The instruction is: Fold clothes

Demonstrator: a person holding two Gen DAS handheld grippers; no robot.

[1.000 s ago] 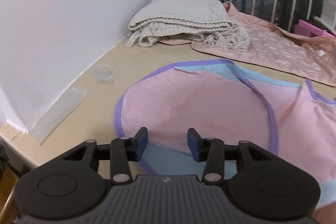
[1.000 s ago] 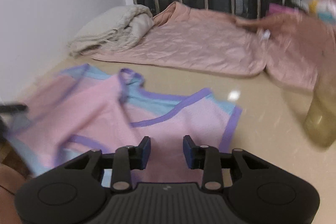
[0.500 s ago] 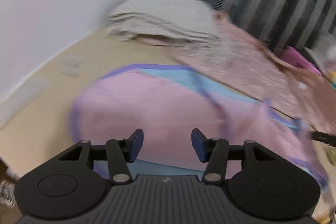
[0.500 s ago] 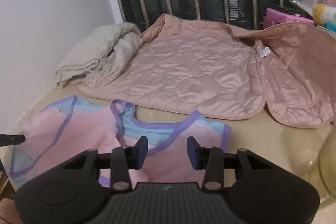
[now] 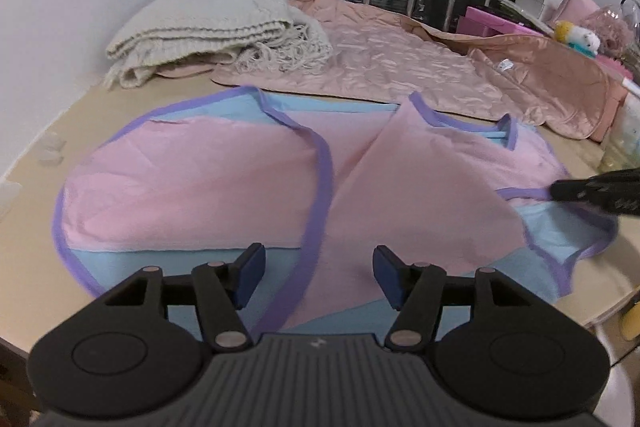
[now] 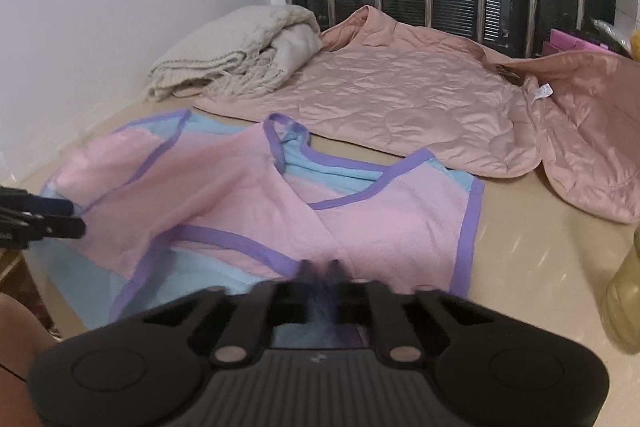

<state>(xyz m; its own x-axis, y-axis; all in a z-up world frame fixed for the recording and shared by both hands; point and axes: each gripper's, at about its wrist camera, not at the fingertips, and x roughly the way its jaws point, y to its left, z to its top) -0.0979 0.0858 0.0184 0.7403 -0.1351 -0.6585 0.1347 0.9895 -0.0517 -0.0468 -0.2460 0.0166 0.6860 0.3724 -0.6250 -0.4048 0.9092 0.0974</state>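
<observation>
While the left hand-held gripper point(image 5: 319, 275) hovers wide open and empty over the pink top point(image 5: 224, 183) spread on the bench point(image 5: 36, 163), the right hand-held gripper point(image 6: 320, 269), blurred, seems pinched onto its purple-trimmed edge.

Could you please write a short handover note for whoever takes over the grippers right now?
Left gripper: open, empty, over the near hem of the pink and blue top.
Right gripper: fingers look closed on the top's purple-trimmed edge; blurred, so confirm the grip.
The top lies spread on the beige table, one side already flapped over the middle.
Behind it: quilted pink jacket, unfolded; folded cream knit.
Left to do: finish folding the top, then the jacket.
</observation>
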